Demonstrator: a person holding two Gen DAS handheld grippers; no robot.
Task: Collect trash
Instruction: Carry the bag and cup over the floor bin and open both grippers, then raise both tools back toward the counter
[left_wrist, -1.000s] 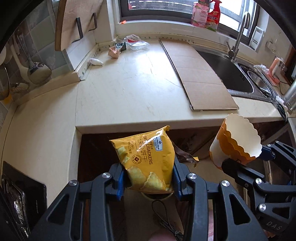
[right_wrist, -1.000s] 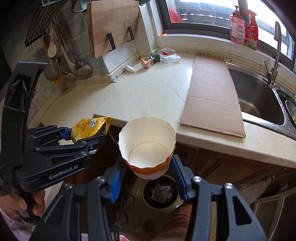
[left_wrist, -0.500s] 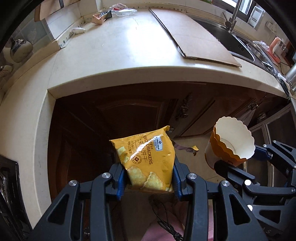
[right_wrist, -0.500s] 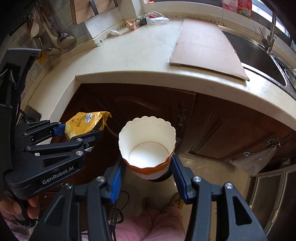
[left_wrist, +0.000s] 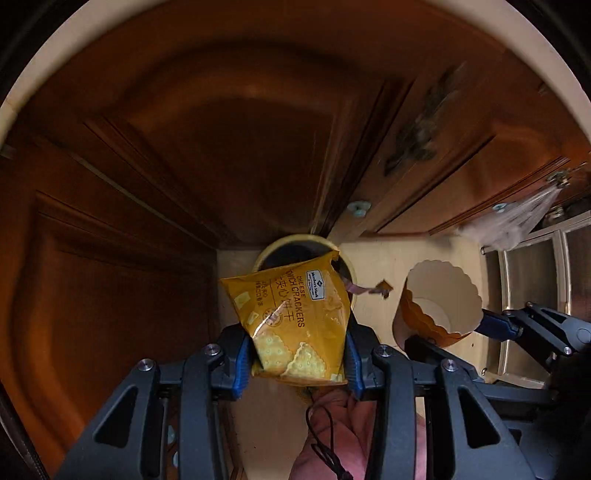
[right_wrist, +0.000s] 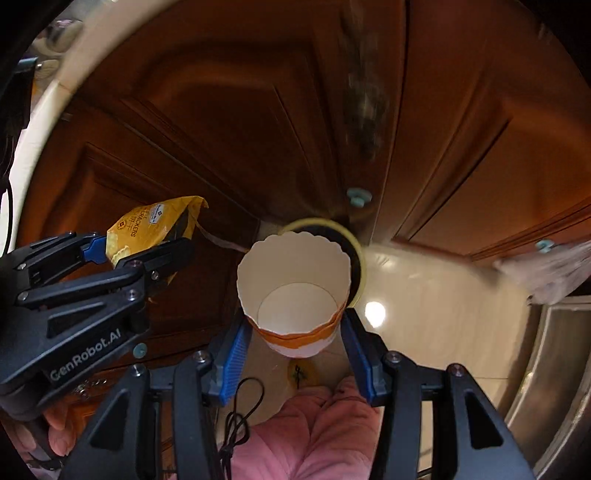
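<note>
Left gripper (left_wrist: 297, 363) pinches the cracker bag (left_wrist: 291, 325); right gripper (right_wrist: 295, 345) clamps the paper cup (right_wrist: 295, 291). Disposal step: bin (right_wrist: 356, 254) at twelve o'clock; next, release above its mouth.

surface: pale glossy floor (right_wrist: 436, 295) seen below wooden cabinet doors (left_wrist: 229, 155) | on it: round yellow-rimmed bin (right_wrist: 360, 258) set against the cabinet base | a glare spot is reflected beside the bin

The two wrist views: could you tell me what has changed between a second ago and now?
Both grippers came down from countertop height toward the floor bin. Unchanged: the left gripper grips the cracker bag, the right gripper the paper cup.
</note>
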